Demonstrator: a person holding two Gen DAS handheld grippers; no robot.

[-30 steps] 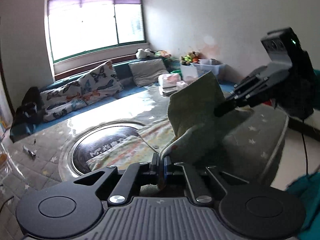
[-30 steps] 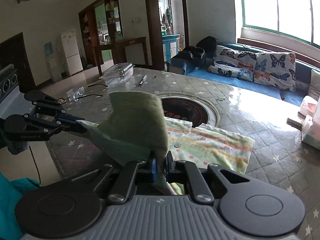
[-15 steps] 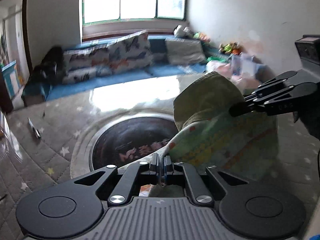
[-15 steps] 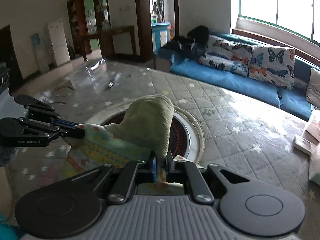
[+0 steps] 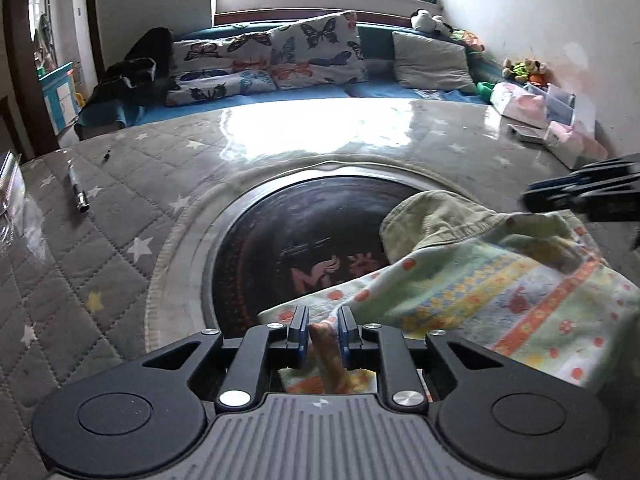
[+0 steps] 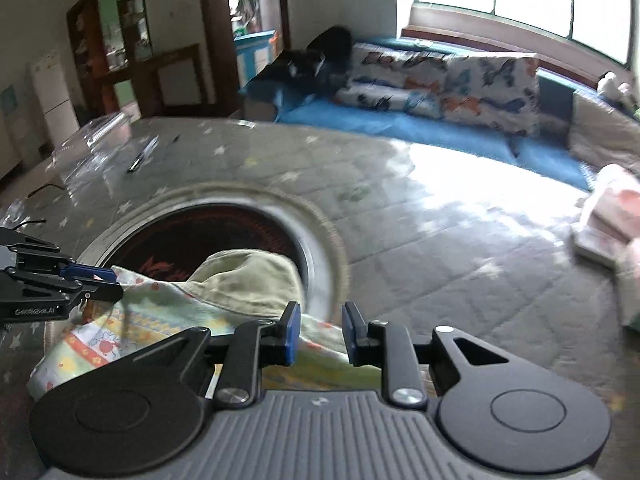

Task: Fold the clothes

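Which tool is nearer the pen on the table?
Left. The left tool sits over the garment's left end, on the pen's side; the right tool is farther off.

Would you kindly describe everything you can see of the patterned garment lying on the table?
The garment is soft cloth, pale green with orange, yellow and blue bands and small red figures; a plain olive-green part is turned over on top. It lies crumpled on the quilted table, partly covering the round dark inset. The left gripper has its jaws slightly apart around a pinch of fabric. The right gripper is open above one edge, gripping nothing.
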